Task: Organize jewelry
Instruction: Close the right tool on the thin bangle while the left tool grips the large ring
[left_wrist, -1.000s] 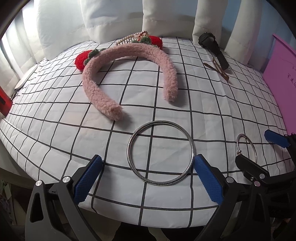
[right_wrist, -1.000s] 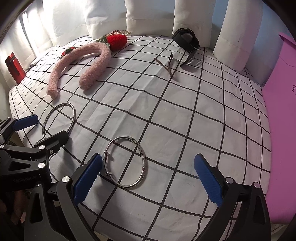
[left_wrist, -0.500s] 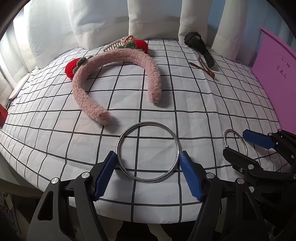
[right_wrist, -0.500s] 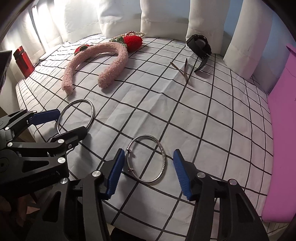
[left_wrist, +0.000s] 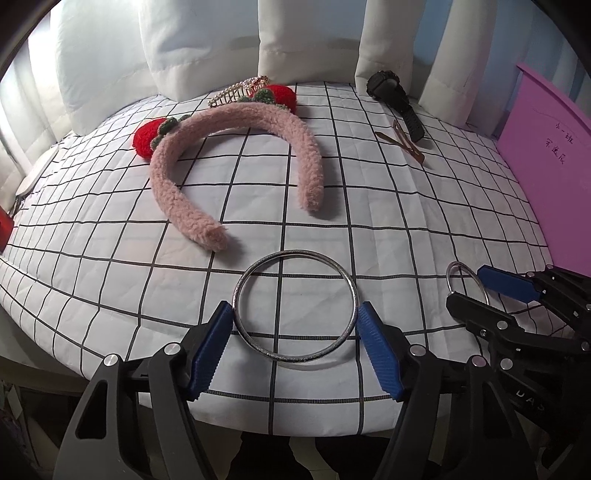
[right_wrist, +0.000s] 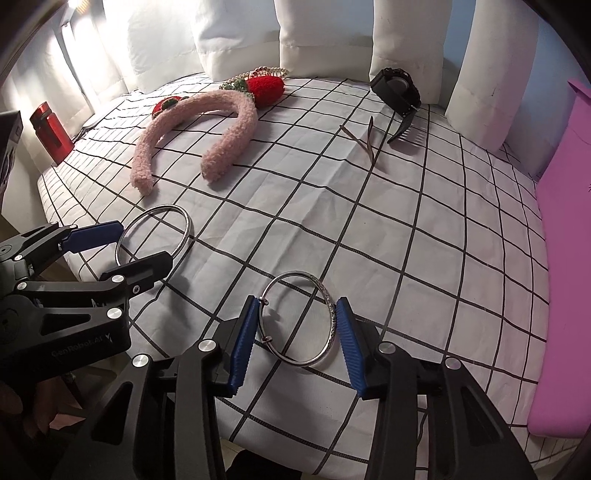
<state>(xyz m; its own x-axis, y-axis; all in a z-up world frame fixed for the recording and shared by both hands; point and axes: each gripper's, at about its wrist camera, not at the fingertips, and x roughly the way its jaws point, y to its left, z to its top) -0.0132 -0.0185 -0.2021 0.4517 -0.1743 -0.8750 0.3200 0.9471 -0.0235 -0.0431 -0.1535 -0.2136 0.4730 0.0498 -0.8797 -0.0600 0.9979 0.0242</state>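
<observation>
**Left wrist view: two bangles between the pads, sorting hardly begun**

Left wrist view shows the left tool (left_wrist: 295, 332) low over the checked cloth (left_wrist: 406, 206), with a large plain bangle (left_wrist: 295, 306) lying flat between its blue pads (left_wrist: 210, 350). Both pads sit right at the ring's outer edge and seem to touch it, so the tool is closing on the bangle; I cannot tell if it presses firmly already. The bangle is not lifted.

Right wrist view shows the right tool (right_wrist: 295, 336) in the same position around a smaller patterned bangle (right_wrist: 299, 319), which has small beads on its left side. Its pads also meet the ring on both sides, and the ring rests on the cloth.

All other pieces lie where they are, well apart from the tools: a pink fluffy headband (left_wrist: 236, 147) with red knitted strawberries (left_wrist: 147, 138), a pearl comb (left_wrist: 236, 90) behind it, a black watch (left_wrist: 391, 90) and thin hair clips (left_wrist: 402, 142) near the back. A purple board (left_wrist: 546, 155) stands at the right side.

I judge that the task is at its beginning. Nothing looks grouped yet; only the two bangles are about to be picked up, and every other piece waits for sorting.
</observation>
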